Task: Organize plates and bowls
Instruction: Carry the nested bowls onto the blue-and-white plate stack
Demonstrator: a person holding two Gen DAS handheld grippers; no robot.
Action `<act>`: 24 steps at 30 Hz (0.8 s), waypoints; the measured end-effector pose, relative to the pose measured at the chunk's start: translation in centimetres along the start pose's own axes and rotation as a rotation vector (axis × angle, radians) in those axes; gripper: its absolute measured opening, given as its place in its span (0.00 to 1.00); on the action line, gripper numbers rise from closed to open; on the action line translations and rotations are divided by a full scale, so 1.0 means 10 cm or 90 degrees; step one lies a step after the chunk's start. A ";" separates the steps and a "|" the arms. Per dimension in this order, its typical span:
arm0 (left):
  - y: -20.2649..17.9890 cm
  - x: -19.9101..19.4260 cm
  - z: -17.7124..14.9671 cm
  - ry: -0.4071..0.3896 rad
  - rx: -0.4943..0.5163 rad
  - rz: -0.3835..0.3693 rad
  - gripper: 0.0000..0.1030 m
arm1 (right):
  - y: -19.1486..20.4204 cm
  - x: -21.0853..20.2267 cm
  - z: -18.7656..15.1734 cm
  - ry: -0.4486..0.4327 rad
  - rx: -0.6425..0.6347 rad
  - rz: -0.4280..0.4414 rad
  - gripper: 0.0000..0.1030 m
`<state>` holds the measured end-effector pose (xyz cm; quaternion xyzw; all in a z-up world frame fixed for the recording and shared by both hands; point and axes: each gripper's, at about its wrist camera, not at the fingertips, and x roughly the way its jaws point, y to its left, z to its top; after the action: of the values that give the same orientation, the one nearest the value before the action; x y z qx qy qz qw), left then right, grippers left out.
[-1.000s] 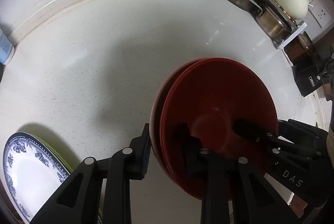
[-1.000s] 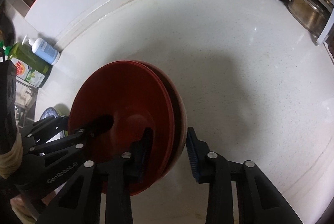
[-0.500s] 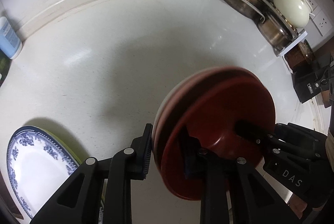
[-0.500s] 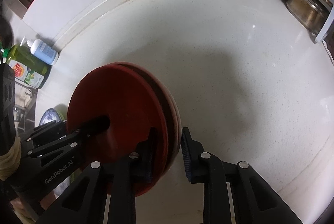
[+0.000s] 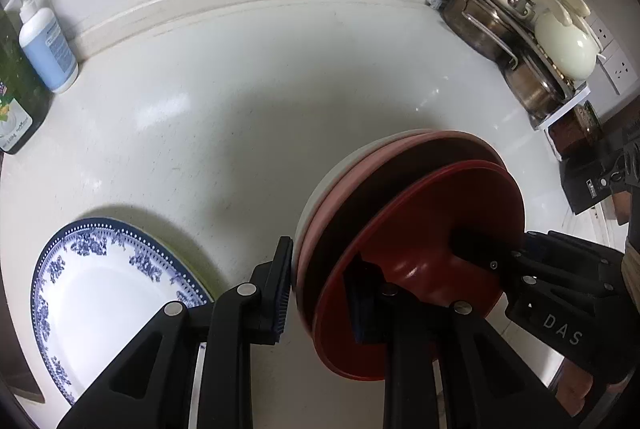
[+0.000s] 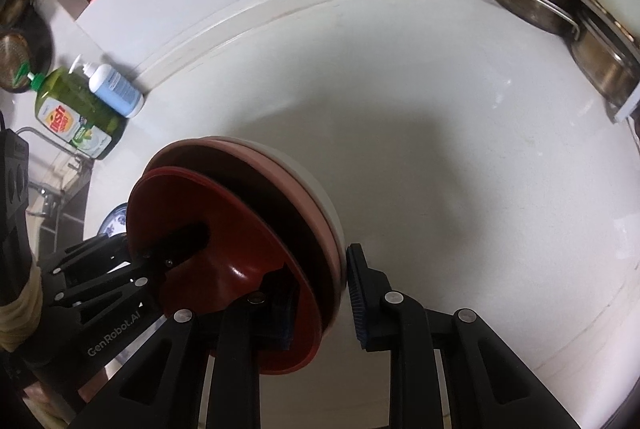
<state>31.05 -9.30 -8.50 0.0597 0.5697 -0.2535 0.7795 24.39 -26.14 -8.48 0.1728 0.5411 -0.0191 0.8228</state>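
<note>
Both your grippers pinch the stack of bowls [image 5: 404,229] from opposite sides: left gripper [image 5: 320,293] and right gripper [image 6: 320,301] each have 1 finger inside the red bowl, 1 outside, stack tilted above the counter [image 5: 240,89]. Blue-patterned plate [image 5: 104,293] lies left of the stack, nearer your left gripper. The left view shows it fully; the right view shows only a sliver.

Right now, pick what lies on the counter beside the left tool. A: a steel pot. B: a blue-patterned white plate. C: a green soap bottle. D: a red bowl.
B: the blue-patterned white plate lies flat on the counter just left of the left tool.
</note>
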 end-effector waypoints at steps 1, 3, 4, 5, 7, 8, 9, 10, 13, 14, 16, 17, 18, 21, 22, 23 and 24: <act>0.01 0.01 -0.01 0.004 0.000 -0.001 0.24 | 0.01 0.01 0.00 0.008 -0.002 0.001 0.23; 0.02 0.02 -0.04 0.014 0.000 -0.007 0.24 | 0.02 0.05 0.00 0.024 -0.001 0.006 0.23; 0.03 0.03 -0.04 0.019 0.000 -0.014 0.24 | 0.02 0.07 0.00 0.037 0.002 0.010 0.23; 0.04 0.03 -0.05 0.023 0.000 -0.018 0.24 | 0.01 0.09 0.00 0.047 0.007 0.013 0.23; 0.05 0.03 -0.06 0.038 0.000 -0.027 0.24 | -0.01 0.11 -0.01 0.061 0.014 0.015 0.23; 0.07 0.03 -0.07 0.042 0.001 -0.030 0.24 | -0.01 0.12 -0.01 0.067 0.015 0.014 0.23; 0.08 0.02 -0.09 0.046 0.003 -0.032 0.24 | -0.02 0.13 -0.02 0.074 0.020 0.016 0.23; 0.09 0.01 -0.10 0.048 0.003 -0.033 0.24 | -0.02 0.13 -0.01 0.082 0.025 0.020 0.23; 0.15 -0.07 -0.14 0.053 -0.005 -0.039 0.24 | 0.03 0.08 0.00 0.088 0.015 0.018 0.23; 0.18 -0.10 -0.16 0.052 -0.007 -0.039 0.24 | 0.08 0.04 0.01 0.087 0.007 0.014 0.23; 0.25 -0.18 -0.19 0.043 -0.013 -0.031 0.24 | 0.16 -0.01 0.02 0.085 -0.006 0.009 0.23; 0.28 -0.21 -0.20 0.039 -0.015 -0.027 0.24 | 0.22 -0.03 0.02 0.085 -0.013 0.008 0.23; 0.33 -0.25 -0.22 0.037 -0.021 -0.022 0.24 | 0.27 -0.05 0.02 0.086 -0.021 0.010 0.23; 0.48 -0.34 -0.26 0.036 -0.038 -0.012 0.24 | 0.44 -0.06 0.03 0.090 -0.042 0.016 0.23; 0.53 -0.37 -0.28 0.036 -0.043 -0.007 0.24 | 0.50 -0.06 0.03 0.094 -0.051 0.020 0.23; 0.58 -0.40 -0.31 0.035 -0.049 -0.003 0.24 | 0.58 -0.05 0.02 0.098 -0.061 0.024 0.23; 0.64 -0.44 -0.33 0.035 -0.055 0.002 0.24 | 0.64 -0.04 0.01 0.103 -0.069 0.026 0.23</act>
<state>30.17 -1.06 -6.85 0.0339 0.6010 -0.2257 0.7659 25.74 -20.22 -6.34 0.1397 0.6022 0.0411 0.7850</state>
